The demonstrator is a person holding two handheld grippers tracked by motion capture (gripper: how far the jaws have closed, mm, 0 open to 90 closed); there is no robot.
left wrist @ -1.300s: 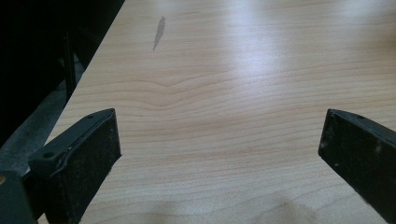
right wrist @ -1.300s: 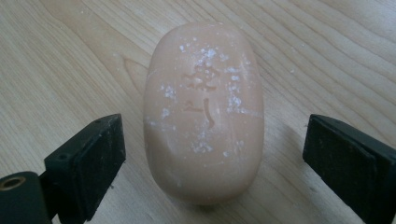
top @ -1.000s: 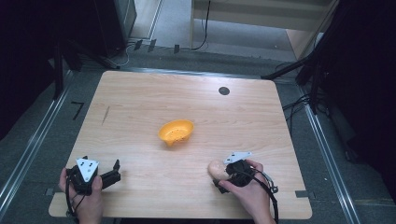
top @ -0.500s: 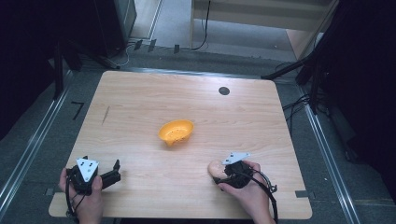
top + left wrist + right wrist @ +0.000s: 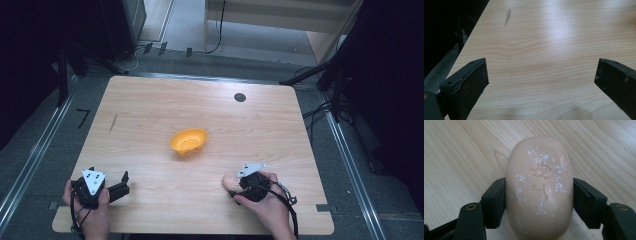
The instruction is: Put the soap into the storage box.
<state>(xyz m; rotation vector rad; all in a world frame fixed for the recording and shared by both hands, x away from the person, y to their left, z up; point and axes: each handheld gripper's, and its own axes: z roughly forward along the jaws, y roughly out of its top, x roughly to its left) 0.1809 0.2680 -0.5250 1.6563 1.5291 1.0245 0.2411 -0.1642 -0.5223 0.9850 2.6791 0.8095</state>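
A pale peach bar of soap (image 5: 539, 192) with a stamped mark and white flecks lies on the wooden table (image 5: 150, 105) near the front right. My right gripper (image 5: 539, 202) is shut on it, one black jaw on each long side. In the high view the soap (image 5: 228, 181) pokes out left of the right gripper (image 5: 234, 184), which a hand holds. An orange dish (image 5: 188, 141) with small holes in its bottom sits at mid-table, apart from both grippers. At the front left corner my left gripper (image 5: 123, 183) is open, its jaws wide over bare wood (image 5: 541, 70).
A black round grommet (image 5: 240, 97) is set into the table's far right part. A thin dark mark (image 5: 113, 123) lies near the left edge, ahead of the left gripper (image 5: 508, 17). Metal rails and cables run along the floor around the table.
The right hand has shifted very slightly to the left with the soap still in the jaws. The left gripper and the orange dish have not moved.
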